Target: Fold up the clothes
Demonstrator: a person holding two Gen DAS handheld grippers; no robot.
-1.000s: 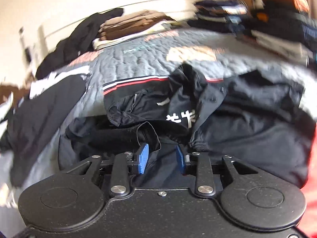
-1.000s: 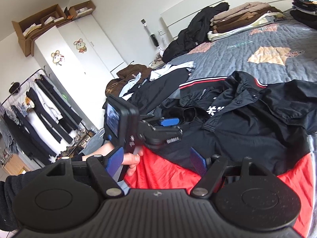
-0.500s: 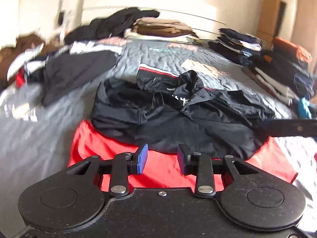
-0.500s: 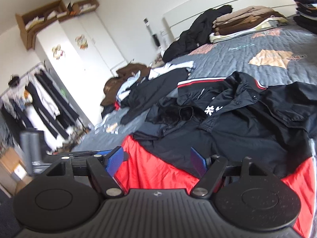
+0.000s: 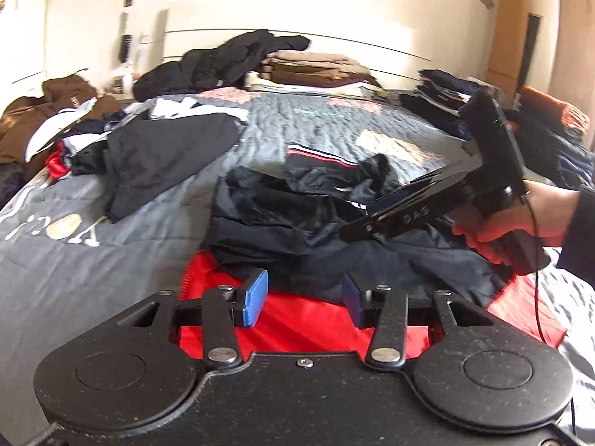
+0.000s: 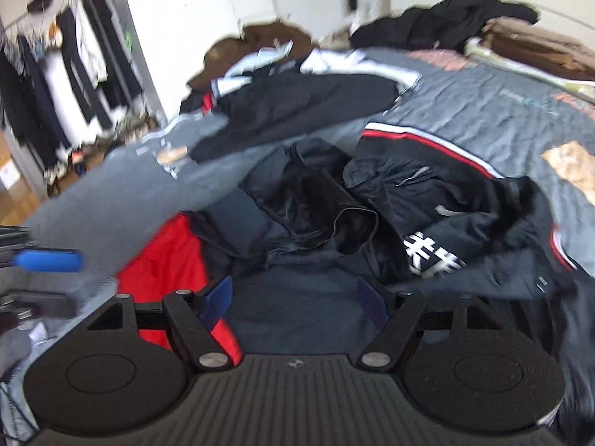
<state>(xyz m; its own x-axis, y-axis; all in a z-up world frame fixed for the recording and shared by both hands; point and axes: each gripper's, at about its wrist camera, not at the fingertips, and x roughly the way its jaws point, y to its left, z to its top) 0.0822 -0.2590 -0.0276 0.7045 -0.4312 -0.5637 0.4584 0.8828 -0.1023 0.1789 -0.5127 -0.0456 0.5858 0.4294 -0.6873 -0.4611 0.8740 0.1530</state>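
We hold two tools – our left gripper [image 5: 300, 299] and right gripper [image 6: 293, 303], both wide open and holding nothing. One black jacket [image 6: 427, 215] lies crumpled just ahead of both, on top of one red garment [image 5: 297, 319]. If we pinch too deep, we may grab red and black together – then the fold goes lumpy

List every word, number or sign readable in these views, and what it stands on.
"DAS" or similar: raised letters on the side of the right gripper, blurred, reading uncertain.
White characters, seemingly East Asian script: printed on the black jacket, too blurred to read.
Pale lettering: on the grey bedspread, partly cut off, unreadable.
Faint green print: on the bedspread further back, unreadable.
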